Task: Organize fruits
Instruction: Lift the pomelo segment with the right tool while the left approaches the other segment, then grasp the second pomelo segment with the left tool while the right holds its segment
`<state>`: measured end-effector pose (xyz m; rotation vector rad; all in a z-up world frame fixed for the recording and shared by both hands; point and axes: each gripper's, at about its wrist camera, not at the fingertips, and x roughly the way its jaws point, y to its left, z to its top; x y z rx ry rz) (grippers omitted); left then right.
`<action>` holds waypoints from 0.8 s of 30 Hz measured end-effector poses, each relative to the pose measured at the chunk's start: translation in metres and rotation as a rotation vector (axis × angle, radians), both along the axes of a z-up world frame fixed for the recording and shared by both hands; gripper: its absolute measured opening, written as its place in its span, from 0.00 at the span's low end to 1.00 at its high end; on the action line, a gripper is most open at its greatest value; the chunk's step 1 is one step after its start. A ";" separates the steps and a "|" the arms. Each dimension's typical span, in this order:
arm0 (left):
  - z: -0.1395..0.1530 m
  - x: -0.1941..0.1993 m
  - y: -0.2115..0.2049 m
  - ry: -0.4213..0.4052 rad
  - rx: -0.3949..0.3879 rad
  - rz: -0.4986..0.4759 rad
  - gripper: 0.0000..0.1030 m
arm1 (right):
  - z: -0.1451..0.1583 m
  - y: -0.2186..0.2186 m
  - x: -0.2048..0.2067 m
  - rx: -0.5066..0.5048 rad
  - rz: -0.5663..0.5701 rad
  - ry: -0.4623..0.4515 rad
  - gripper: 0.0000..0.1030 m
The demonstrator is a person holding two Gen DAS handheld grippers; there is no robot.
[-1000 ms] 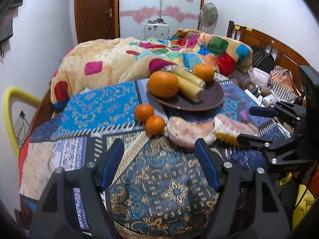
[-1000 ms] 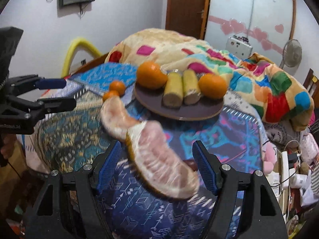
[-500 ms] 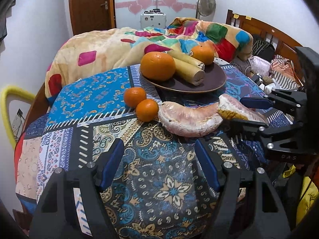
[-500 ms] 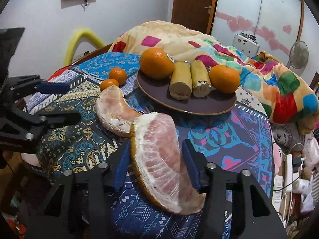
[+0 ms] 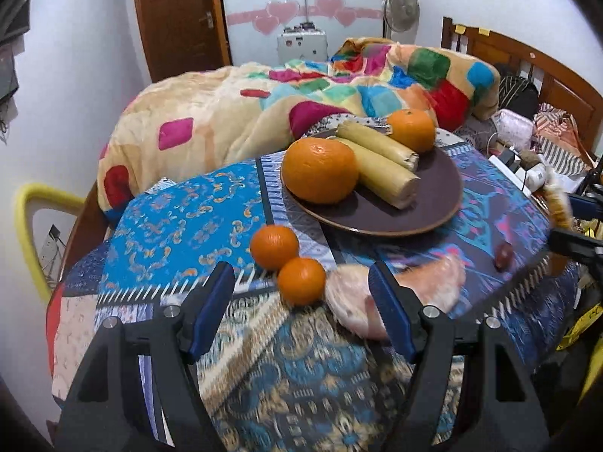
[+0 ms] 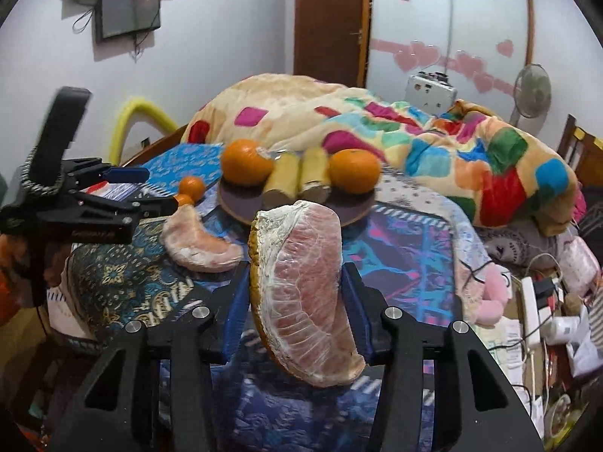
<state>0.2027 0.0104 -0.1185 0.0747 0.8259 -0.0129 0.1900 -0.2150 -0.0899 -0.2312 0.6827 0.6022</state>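
Since the earlier frame the right gripper (image 6: 296, 293) has lifted its pomelo wedge (image 6: 301, 286) off the cloth (image 6: 124, 275) towards the plate (image 6: 354, 209). The soft wedge, pinched mid-length, could slip or tear if squeezed harder or swung quickly. Its jaws are narrowed onto the flesh. The left gripper (image 5: 301, 293) is spread wide, empty, facing the second wedge (image 5: 426, 282) beside two small oranges (image 5: 300, 280).

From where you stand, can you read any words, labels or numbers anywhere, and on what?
Nothing here reads clearly enough to quote.
On the left gripper: raised lettering on its black body, too blurred.
On the large orange: a small sticker, too small to read.
On the headboard: yellow notes, nothing legible.
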 end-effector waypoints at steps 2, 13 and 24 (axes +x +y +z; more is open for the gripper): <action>-0.003 0.016 0.000 0.025 0.032 0.000 0.71 | 0.001 -0.008 0.003 0.016 -0.017 0.001 0.43; -0.021 0.050 -0.009 0.174 0.176 -0.117 0.71 | -0.002 -0.029 0.009 0.063 -0.051 0.020 0.43; -0.014 -0.011 -0.027 0.167 0.241 -0.169 0.68 | -0.007 -0.037 0.009 0.098 -0.065 0.053 0.43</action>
